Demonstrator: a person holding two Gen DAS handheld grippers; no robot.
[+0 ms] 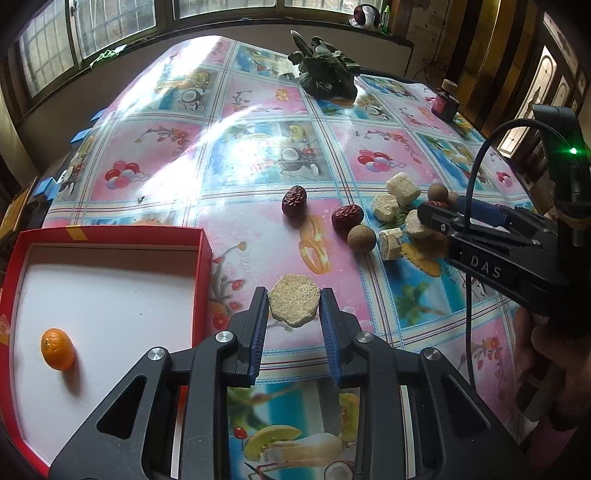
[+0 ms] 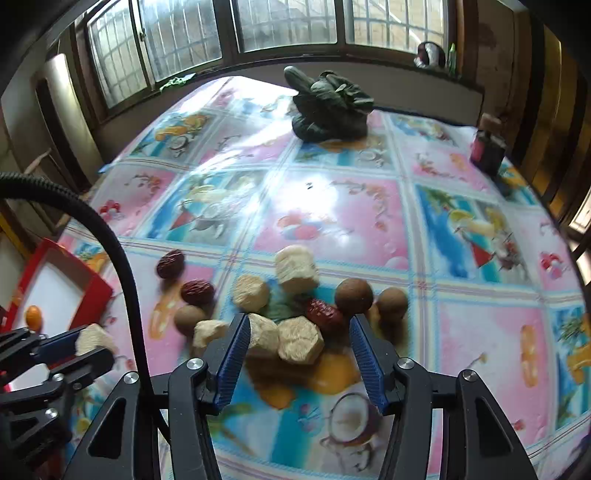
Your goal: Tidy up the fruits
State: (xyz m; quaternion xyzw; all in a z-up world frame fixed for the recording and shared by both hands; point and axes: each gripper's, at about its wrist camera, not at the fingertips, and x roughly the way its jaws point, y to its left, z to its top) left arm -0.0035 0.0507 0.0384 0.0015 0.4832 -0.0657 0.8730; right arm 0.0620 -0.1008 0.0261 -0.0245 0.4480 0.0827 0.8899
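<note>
Left gripper (image 1: 294,301) pinching a pale cake piece (image 1: 293,300) above the desk (image 1: 258,155), beside the red box (image 1: 110,236) holding an orange (image 1: 57,349), right gripper (image 2: 299,345) spread over heaped snacks (image 2: 299,345)

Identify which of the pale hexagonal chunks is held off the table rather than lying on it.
The pale hexagonal chunk clamped between the blue pads of the left hand-held gripper, beside the red tray. The other chunks lie on the tablecloth among the red dates.

bright daylight through the windows (image 1: 110,22), white glare across the glossy tablecloth (image 1: 221,122). strong fisheye bending and dark corners. left view sharp; right view smeared by motion blur, soft shadows under pieces.
</note>
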